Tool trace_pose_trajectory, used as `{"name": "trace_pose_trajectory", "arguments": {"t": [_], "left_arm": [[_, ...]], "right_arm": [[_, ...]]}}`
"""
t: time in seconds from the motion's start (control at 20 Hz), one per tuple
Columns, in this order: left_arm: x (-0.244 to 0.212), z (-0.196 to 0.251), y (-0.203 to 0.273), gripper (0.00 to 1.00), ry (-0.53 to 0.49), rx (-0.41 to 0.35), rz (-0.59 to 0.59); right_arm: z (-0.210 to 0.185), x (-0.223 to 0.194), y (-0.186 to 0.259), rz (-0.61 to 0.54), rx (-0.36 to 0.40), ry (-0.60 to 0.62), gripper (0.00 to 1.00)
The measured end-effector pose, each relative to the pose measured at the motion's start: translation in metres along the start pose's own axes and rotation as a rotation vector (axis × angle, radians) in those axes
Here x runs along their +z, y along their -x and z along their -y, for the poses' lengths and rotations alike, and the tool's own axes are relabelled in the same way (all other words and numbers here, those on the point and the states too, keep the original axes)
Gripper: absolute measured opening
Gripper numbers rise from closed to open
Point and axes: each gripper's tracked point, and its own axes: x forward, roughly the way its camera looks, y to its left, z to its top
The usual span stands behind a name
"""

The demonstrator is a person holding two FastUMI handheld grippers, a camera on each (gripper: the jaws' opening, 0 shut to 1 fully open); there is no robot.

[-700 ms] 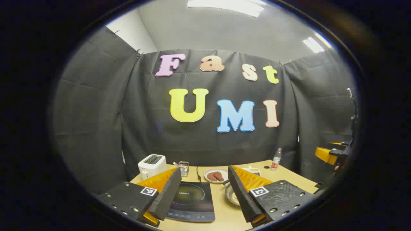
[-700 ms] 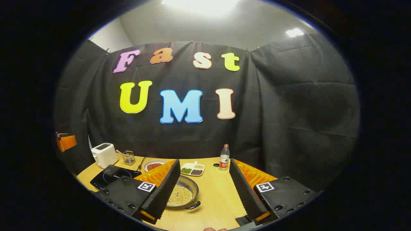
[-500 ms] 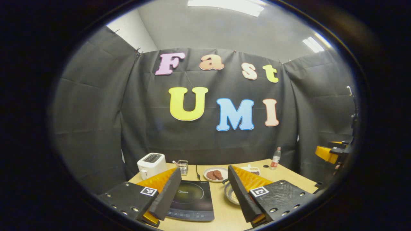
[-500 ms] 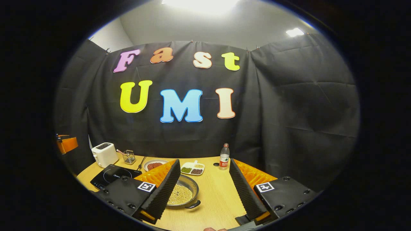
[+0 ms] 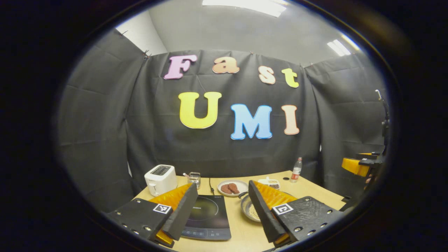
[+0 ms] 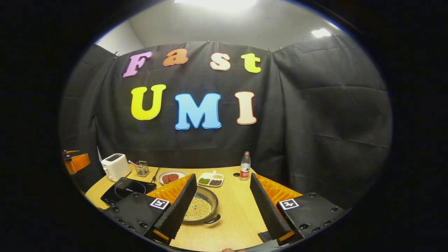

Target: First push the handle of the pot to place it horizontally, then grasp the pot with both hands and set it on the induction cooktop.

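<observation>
Left gripper [image 5: 221, 210], right gripper [image 6: 222, 203], jaws apart

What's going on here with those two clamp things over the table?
A person holds a two-finger gripper in each hand above a wooden table. Both the left gripper and the right gripper are open and hold nothing. A pot of pale beans sits on the table beside an induction cooktop, not on it. One pot handle points toward the near table edge. A toaster, a plate of meat and a bottle stand farther back.
</observation>
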Motion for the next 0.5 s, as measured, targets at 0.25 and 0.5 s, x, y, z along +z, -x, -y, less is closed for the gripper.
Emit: {"name": "trace_pose_trajectory", "arguments": {"t": [0.25, 0.5], "left_arm": [[-0.004, 0.000, -0.003, 0.85, -0.003, -0.014, -0.003], [-0.015, -0.013, 0.001, 0.85, 0.009, 0.008, -0.018]], "right_arm": [[-0.008, -0.003, 0.002, -0.025, 0.025, 0.019, 0.98], [-0.026, -0.012, -0.007, -0.068, 0.092, 0.032, 0.98]]}}
